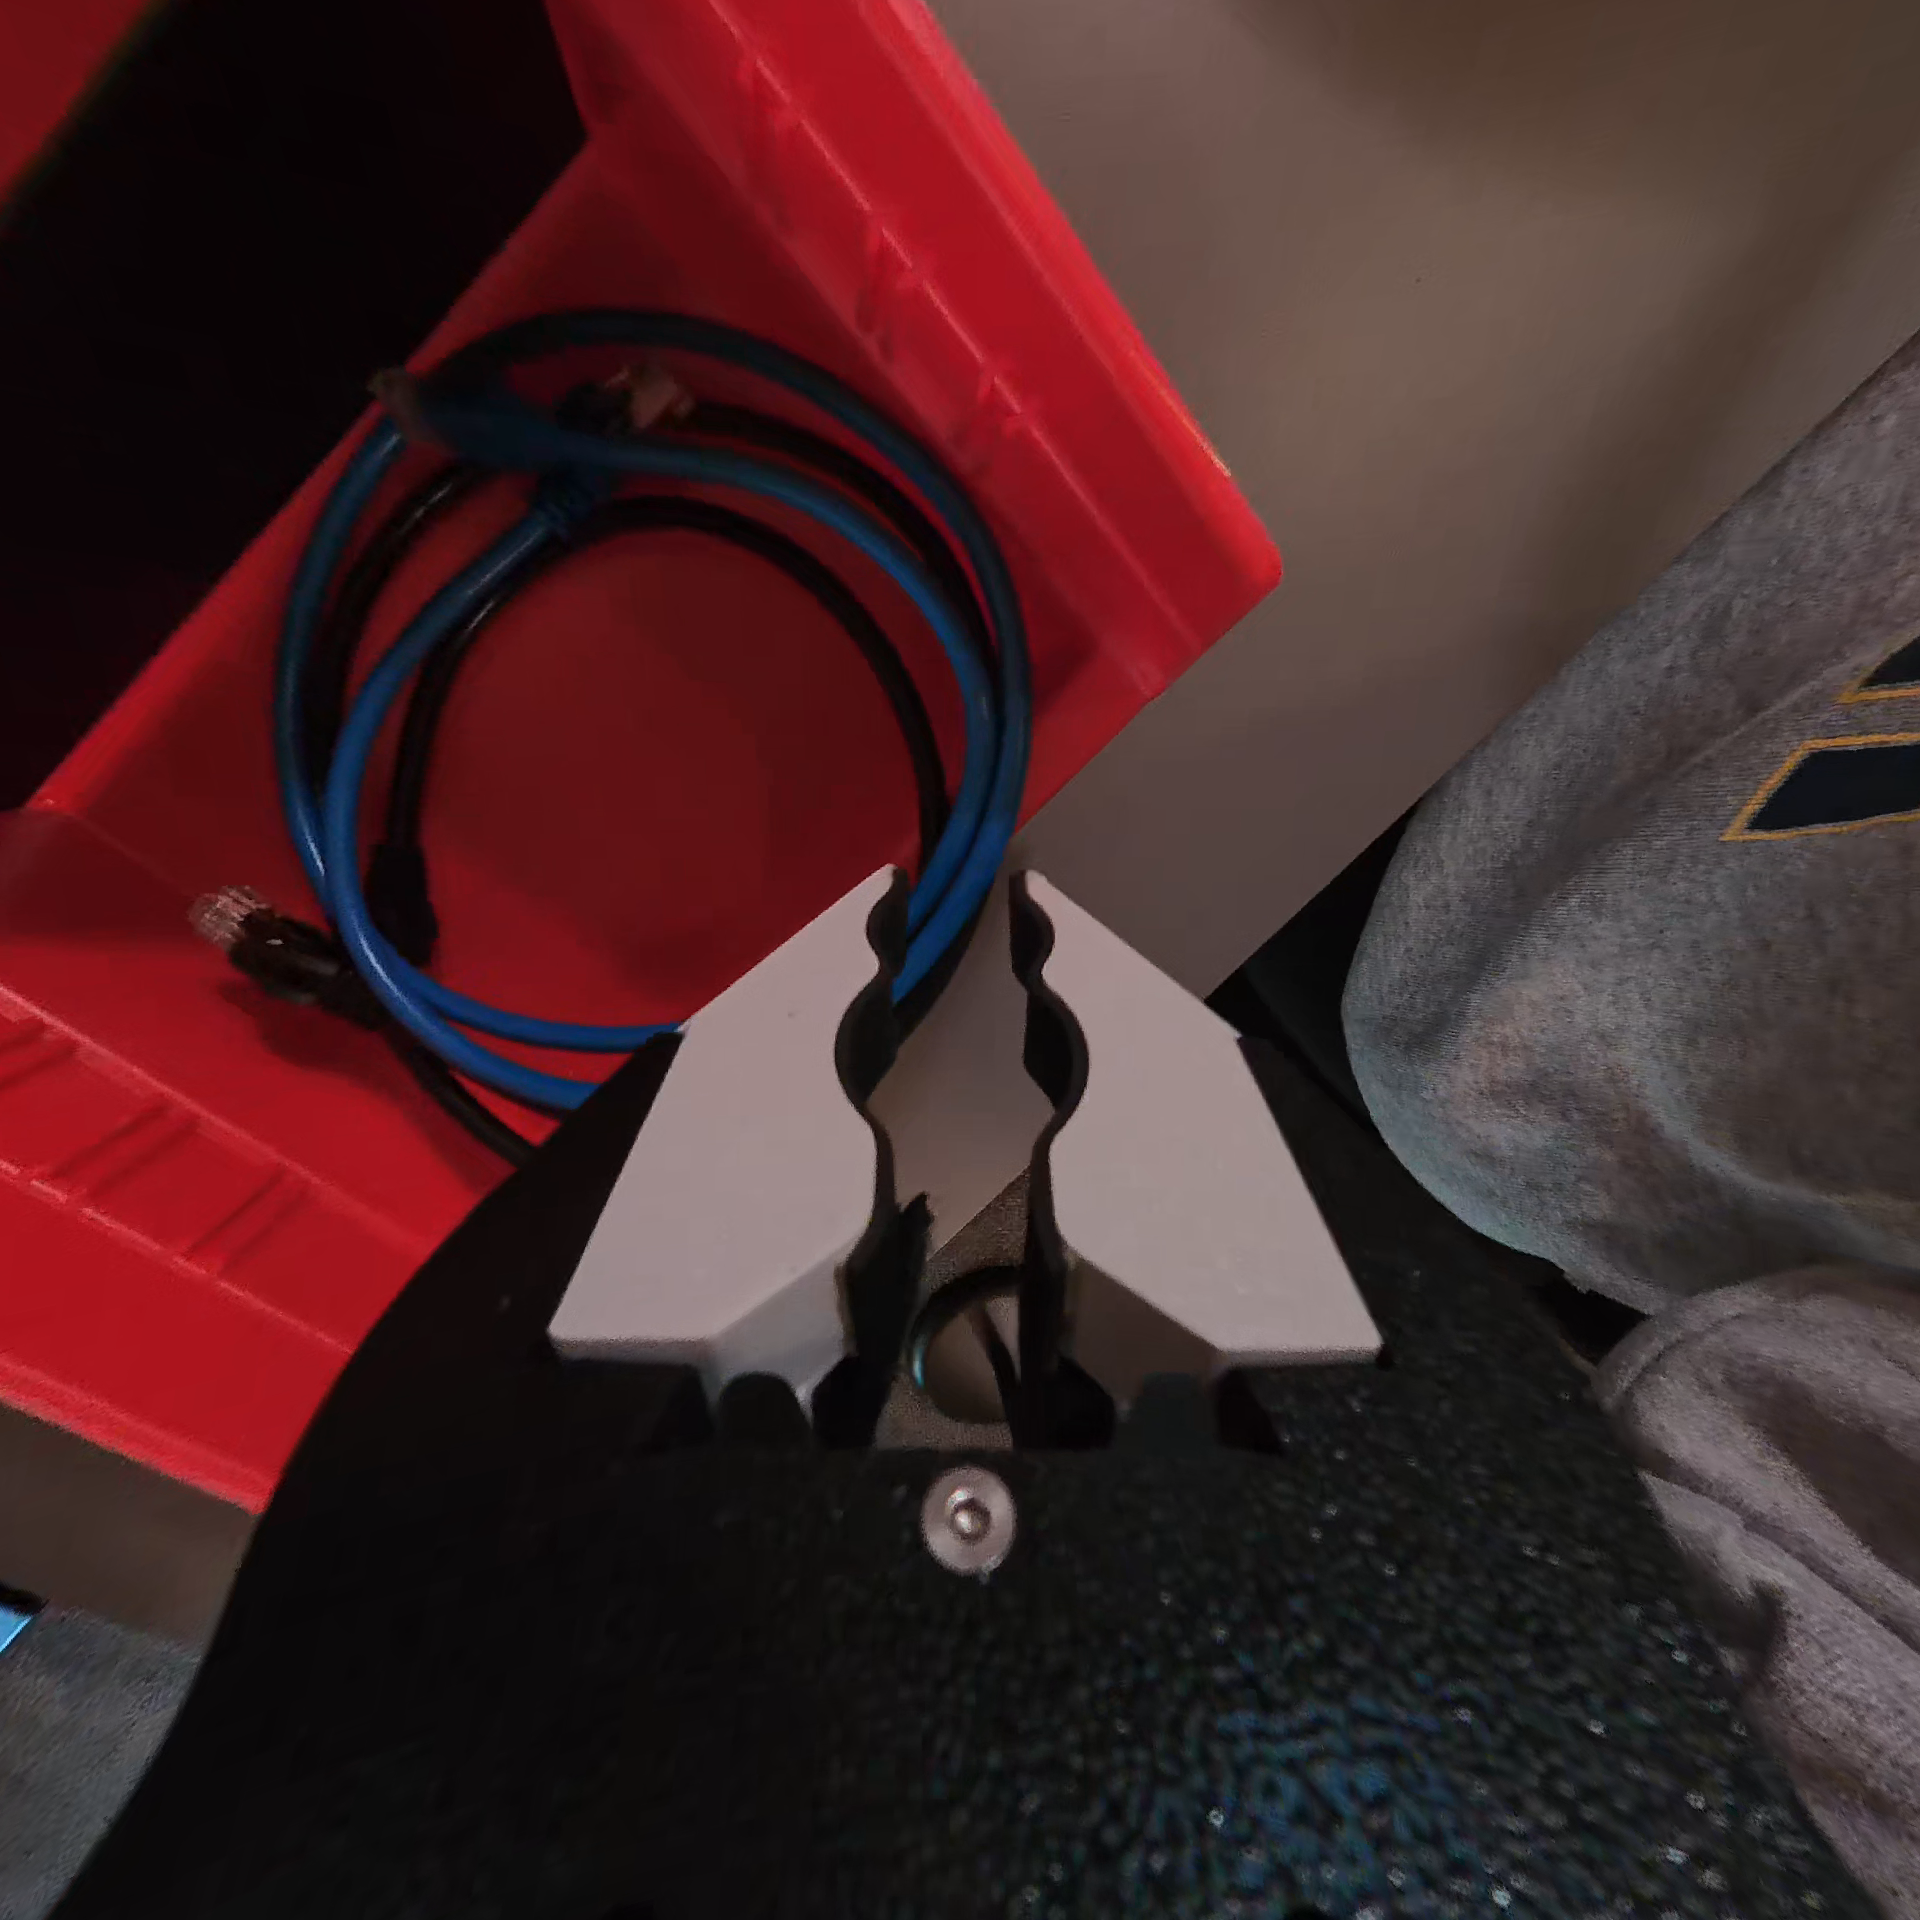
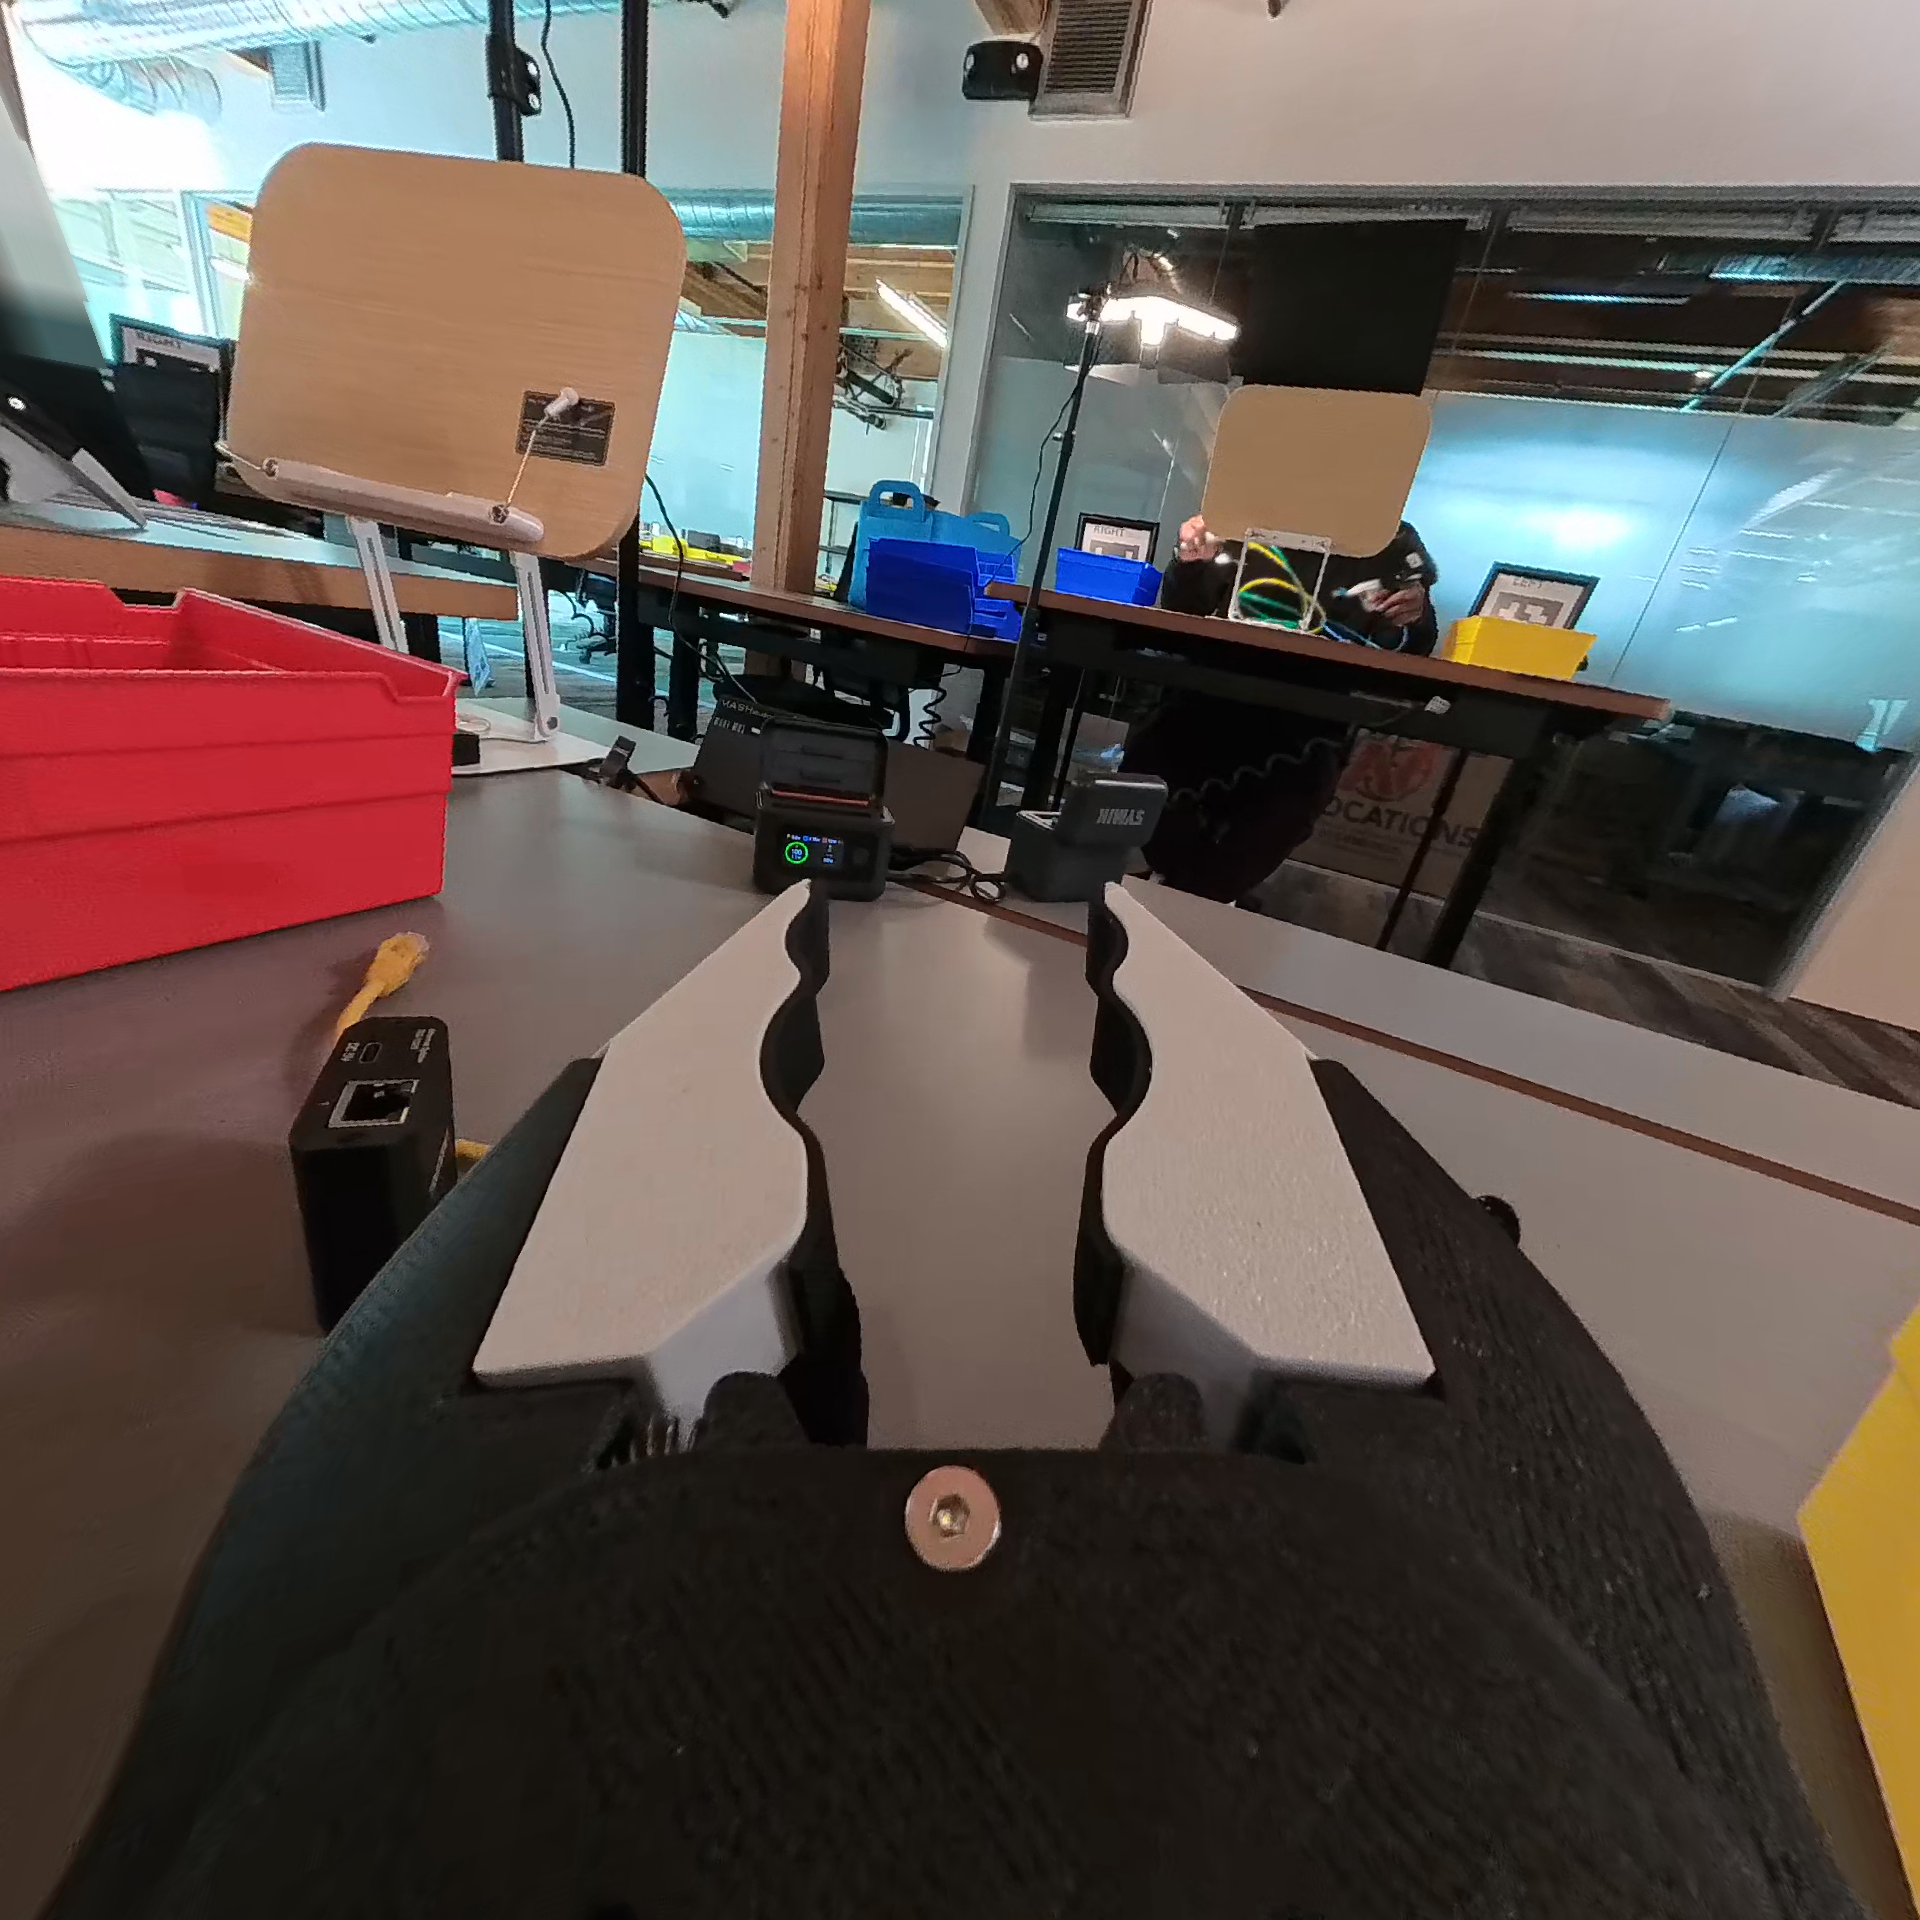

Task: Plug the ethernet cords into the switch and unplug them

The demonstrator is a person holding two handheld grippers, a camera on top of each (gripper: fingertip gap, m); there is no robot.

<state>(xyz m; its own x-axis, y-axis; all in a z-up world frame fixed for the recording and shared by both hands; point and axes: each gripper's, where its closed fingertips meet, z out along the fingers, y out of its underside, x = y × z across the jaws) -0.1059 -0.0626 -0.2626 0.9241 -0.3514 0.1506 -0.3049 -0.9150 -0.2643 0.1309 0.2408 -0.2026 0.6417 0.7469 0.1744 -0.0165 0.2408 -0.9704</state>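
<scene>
In the left wrist view a blue ethernet cord point(image 1: 343, 790) and a black ethernet cord point(image 1: 904, 686) lie coiled together inside a red bin point(image 1: 935, 312). Their plugs rest loose on the bin floor. My left gripper point(image 1: 961, 888) hovers over the bin's near corner, its jaws a little apart and empty. In the right wrist view a small black switch point(image 2: 374, 1132) stands on the grey table point(image 2: 623, 883), left of my right gripper point(image 2: 954, 904), which is wide open and empty. A yellow cord point(image 2: 390, 961) lies behind the switch; I cannot tell whether it is plugged in.
The red bin point(image 2: 208, 790) stands at the table's left. A yellow bin point(image 2: 1870, 1579) is at the right edge. Two black charger boxes point(image 2: 821, 831) sit at the far edge. A wooden board on a stand point(image 2: 447, 353) rises behind. A grey-sleeved person point(image 1: 1610, 831) is close by. The tips of one gripper are about 40 cm away from the tips of the other. The small black switch point(image 2: 374, 1132) is closer to my right gripper, around 10 cm from its tips; the left tips are 30 cm off.
</scene>
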